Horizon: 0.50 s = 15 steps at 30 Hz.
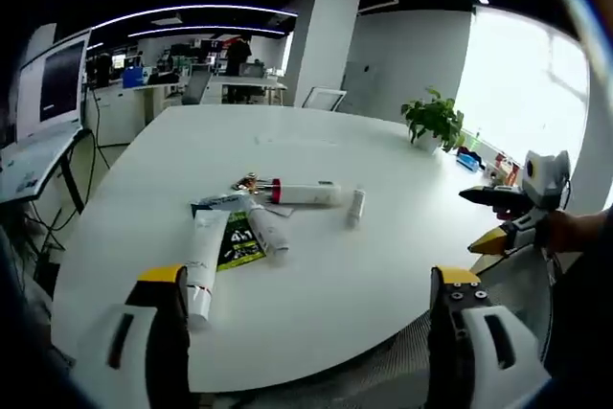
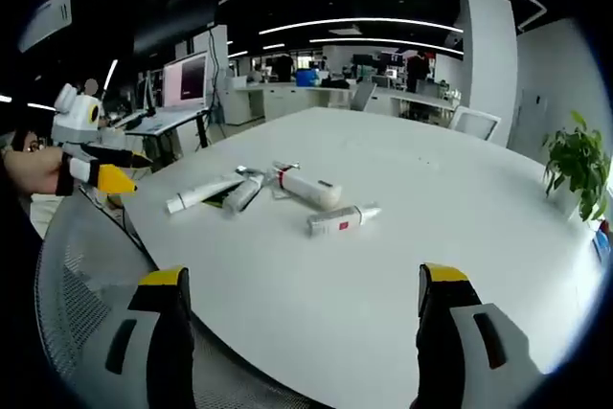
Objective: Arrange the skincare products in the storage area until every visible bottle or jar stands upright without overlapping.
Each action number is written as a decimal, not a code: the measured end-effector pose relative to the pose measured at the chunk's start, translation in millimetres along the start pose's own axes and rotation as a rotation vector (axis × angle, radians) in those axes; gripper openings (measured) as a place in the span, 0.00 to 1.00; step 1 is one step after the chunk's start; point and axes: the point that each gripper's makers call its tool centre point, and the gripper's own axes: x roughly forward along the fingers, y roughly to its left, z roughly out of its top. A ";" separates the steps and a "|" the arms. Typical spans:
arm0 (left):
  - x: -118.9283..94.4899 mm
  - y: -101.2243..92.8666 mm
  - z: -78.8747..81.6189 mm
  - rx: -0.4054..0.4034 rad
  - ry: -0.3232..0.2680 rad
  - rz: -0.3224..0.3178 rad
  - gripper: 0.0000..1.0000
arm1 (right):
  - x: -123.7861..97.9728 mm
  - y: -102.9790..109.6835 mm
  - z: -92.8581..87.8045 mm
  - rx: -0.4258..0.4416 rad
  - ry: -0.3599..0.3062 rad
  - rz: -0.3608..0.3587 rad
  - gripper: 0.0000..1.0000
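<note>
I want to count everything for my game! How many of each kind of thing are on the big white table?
Lying tubes and bottles: 4
Flat green-and-black packet: 1
Potted plant: 1
Total: 6. There are also some small bits at the far edge, too tiny to tell.

A potted plant (image 1: pixel 434 122) stands near the far edge of the white desk (image 1: pixel 316 284), with small colourful items (image 1: pixel 479 162) just beside it at the window side. Beyond the desk stand a white pillar (image 1: pixel 321 40), a monitor (image 1: pixel 59 79) and office desks (image 2: pixel 287 93); a mesh chair (image 2: pixel 91 265) sits at the near edge.
</note>
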 end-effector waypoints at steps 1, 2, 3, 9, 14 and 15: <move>0.2 -0.3 0.8 0.006 -0.001 -0.002 0.98 | 0.2 0.0 -0.1 0.000 0.001 0.001 0.99; 0.7 1.3 2.2 0.000 -0.001 -0.007 0.98 | 0.7 0.5 -0.3 -0.002 0.003 0.004 0.99; 1.0 4.0 2.8 -0.009 -0.002 -0.010 0.98 | 0.8 0.7 -0.4 -0.003 0.004 0.004 0.99; 1.5 2.9 -0.8 0.003 0.006 -0.002 0.97 | 1.7 0.9 -3.1 -0.002 0.014 0.004 0.99; 2.5 1.2 -2.5 0.017 0.019 -0.015 0.97 | 2.3 1.8 -4.4 -0.006 0.021 0.007 0.99; 2.0 2.8 -1.8 0.004 0.012 -0.017 0.97 | 2.7 1.8 -4.9 -0.009 0.022 0.006 0.99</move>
